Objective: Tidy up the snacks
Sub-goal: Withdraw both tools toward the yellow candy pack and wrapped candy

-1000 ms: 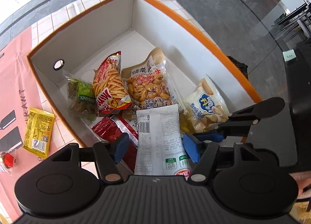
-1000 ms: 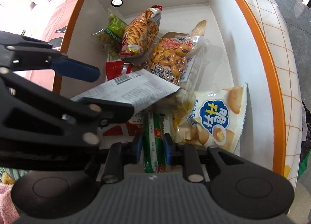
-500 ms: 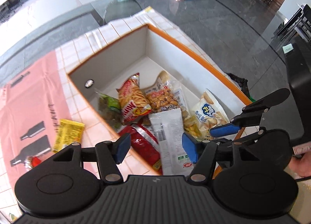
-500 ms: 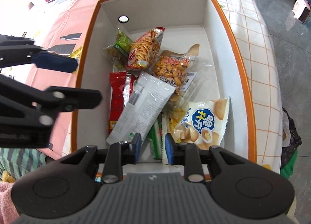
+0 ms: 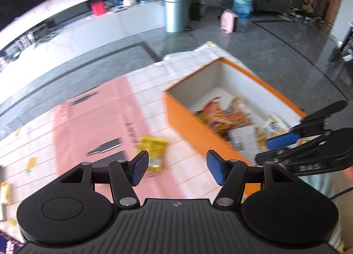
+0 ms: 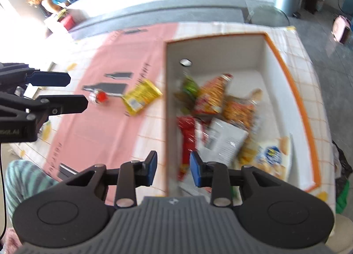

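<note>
Each gripper is matte black plastic. The left gripper [image 5: 176, 171] has a ribbed grey-black deck with a small round emblem at its front edge, flanked by two big round housings, each with a raised disc. Angular linkage arms with triangular cut-outs run forward, pinned by silver screws, ending in blue pads [image 5: 139, 171] with a fine grid texture. The right gripper [image 6: 173, 168] is built the same way, its pads [image 6: 196, 172] also blue. Seen side-on, each carries faint white lettering, too blurred to read. A thin black cable [image 6: 2, 196] hangs at the left edge. The person wears green-and-white striped cloth [image 6: 24, 179].
</note>
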`<state>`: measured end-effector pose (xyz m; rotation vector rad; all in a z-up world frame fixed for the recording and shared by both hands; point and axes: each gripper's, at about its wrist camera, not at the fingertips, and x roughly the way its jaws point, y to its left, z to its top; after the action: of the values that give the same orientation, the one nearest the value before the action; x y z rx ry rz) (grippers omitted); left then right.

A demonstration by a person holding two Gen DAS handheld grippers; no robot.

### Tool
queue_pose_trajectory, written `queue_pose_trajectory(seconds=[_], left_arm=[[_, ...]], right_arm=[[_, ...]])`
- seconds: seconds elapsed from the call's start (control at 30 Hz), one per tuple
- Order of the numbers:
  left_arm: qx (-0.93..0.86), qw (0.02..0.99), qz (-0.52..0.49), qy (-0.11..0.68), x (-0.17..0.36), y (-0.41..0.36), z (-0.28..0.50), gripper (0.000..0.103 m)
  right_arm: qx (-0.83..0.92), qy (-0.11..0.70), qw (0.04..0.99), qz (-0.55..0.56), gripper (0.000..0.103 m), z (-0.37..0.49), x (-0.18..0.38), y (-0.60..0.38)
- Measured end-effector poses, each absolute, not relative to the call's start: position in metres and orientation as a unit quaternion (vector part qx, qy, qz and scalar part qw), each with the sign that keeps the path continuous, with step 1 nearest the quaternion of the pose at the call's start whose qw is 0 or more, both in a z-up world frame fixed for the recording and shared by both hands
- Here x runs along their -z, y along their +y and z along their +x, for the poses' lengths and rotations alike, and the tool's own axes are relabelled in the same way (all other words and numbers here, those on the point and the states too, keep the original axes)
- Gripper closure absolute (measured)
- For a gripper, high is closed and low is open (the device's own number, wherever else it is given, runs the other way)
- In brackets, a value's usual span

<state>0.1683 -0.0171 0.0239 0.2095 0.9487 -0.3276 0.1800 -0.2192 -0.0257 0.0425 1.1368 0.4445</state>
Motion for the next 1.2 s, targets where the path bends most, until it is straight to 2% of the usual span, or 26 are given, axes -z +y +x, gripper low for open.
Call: queue_pose_trajectory(seconds=[0.07, 0.4, 0.8, 1.2], left_arm=[[0.141, 0.875, 0.095, 0.454, -0.022, 0.000, 0.168, 0.031], [0.100, 0.900, 0.032, 0.423, -0.006, 0.068, 0.151, 0.031], [0.100, 0.895, 0.056, 0.431, 0.032, 0.103, 0.154, 0.031], [0.110, 0.880, 0.026, 0.462, 0.085, 0.124, 0.197, 0.032]], right_arm=[[-0.225, 0.520, 0.823, 0.032, 0.065, 0.181, 0.023, -0.206], [-0.228, 0.458, 0.854, 0.089, 0.065, 0.166, 0.037, -0.144], [-0.152, 0.414, 0.892, 0.099, 0.062, 0.162, 0.094, -0.091], [-0.117, 0.441, 0.883, 0.110, 0.045, 0.192, 0.143, -0.069]])
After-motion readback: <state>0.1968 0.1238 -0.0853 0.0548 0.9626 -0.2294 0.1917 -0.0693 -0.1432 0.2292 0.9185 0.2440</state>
